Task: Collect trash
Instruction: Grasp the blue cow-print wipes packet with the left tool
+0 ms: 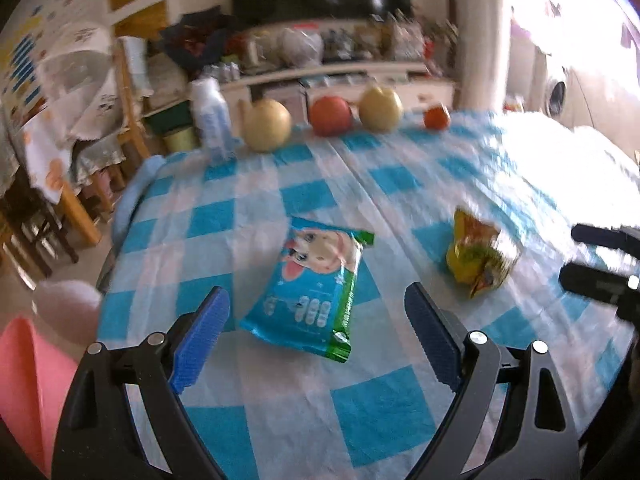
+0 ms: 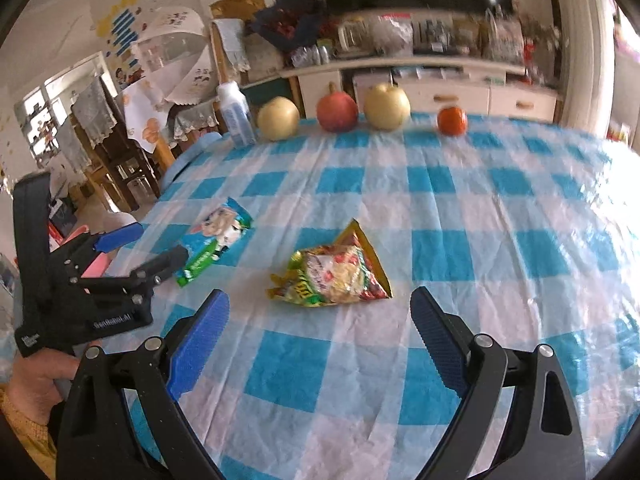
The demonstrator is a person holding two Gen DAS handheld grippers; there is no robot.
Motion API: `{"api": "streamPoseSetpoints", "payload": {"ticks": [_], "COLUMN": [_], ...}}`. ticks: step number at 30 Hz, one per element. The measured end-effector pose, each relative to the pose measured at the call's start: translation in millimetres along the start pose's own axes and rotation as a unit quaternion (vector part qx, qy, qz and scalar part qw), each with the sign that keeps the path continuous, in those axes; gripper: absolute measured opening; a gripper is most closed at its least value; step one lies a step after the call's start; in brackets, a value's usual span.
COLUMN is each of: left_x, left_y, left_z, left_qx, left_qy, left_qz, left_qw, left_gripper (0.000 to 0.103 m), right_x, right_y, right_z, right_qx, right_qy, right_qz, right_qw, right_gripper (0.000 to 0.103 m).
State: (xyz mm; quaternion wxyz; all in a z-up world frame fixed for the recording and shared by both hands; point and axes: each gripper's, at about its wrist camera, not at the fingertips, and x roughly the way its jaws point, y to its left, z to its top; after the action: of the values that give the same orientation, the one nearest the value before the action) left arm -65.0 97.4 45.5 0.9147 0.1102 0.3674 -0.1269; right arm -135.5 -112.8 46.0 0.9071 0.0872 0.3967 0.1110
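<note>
A blue and green snack wrapper with a cartoon animal [image 1: 310, 288] [image 2: 218, 242] lies flat on the blue-checked tablecloth [image 1: 384, 400] [image 2: 360, 360]. My left gripper [image 1: 318, 300] hovers open just short of it, the wrapper's near end between the blue fingertips, untouched. A crumpled yellow snack bag [image 2: 334, 272] [image 1: 482, 258] lies to its right. My right gripper [image 2: 320, 304] is open just in front of that bag, nothing between its pads. In the right wrist view the left gripper [image 2: 158, 246] shows at the left, held by a hand [image 2: 36, 376].
Along the table's far edge stand a white bottle [image 2: 236, 114], two yellow pears [image 2: 278, 118] [image 2: 387, 106], a red pomegranate [image 2: 337, 112] and a small orange [image 2: 452, 120]. A pink bin [image 1: 28, 380] sits off the left edge. Chairs and a cluttered cabinet lie beyond.
</note>
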Motion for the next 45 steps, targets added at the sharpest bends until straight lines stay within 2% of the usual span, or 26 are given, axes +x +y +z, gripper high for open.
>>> {"api": "streamPoseSetpoints", "payload": {"ticks": [2, 4, 8, 15, 21, 27, 31, 36, 40, 42, 45], "left_x": [14, 20, 32, 55, 70, 75, 75, 73, 71, 70, 70], "left_y": [-1, 0, 15, 30, 28, 28, 27, 24, 24, 25, 26], "left_z": [1, 2, 10, 15, 17, 18, 18, 19, 18, 17, 17], "left_qx": [0.014, 0.022, -0.006, -0.042, -0.050, -0.055, -0.057, -0.056, -0.065, -0.067, -0.071], "left_qy": [0.023, 0.027, 0.031, 0.050, 0.068, 0.070, 0.067, 0.059, 0.055, 0.055, 0.055], "left_qz": [-0.006, -0.010, -0.034, -0.057, -0.072, -0.072, -0.072, -0.068, -0.068, -0.067, -0.066], "left_qw": [0.9996, 0.9993, 0.9989, 0.9963, 0.9938, 0.9934, 0.9935, 0.9943, 0.9940, 0.9939, 0.9938], "left_gripper": [0.090, 0.090, 0.090, 0.090, 0.090, 0.090, 0.089, 0.071, 0.064, 0.061, 0.058], "right_x": [12, 20, 30, 41, 54, 62, 66, 68, 69, 70, 70], "right_y": [-7, -10, -8, 1, -4, -5, -7, -6, -7, -6, -5], "right_z": [2, 3, 7, 13, 16, 16, 16, 17, 18, 18, 19], "right_qx": [0.018, 0.032, 0.045, 0.015, 0.020, 0.009, 0.009, 0.009, 0.011, 0.009, 0.008], "right_qy": [0.020, 0.032, 0.046, 0.046, 0.056, 0.062, 0.066, 0.065, 0.063, 0.059, 0.057], "right_qz": [0.009, 0.020, 0.041, 0.016, 0.008, -0.007, -0.007, -0.005, -0.001, -0.002, -0.001], "right_qw": [1.000, 0.999, 0.997, 0.999, 0.998, 0.998, 0.998, 0.998, 0.998, 0.998, 0.998], "right_gripper": [0.091, 0.091, 0.091, 0.091, 0.091, 0.091, 0.086, 0.086, 0.085, 0.080, 0.079]}}
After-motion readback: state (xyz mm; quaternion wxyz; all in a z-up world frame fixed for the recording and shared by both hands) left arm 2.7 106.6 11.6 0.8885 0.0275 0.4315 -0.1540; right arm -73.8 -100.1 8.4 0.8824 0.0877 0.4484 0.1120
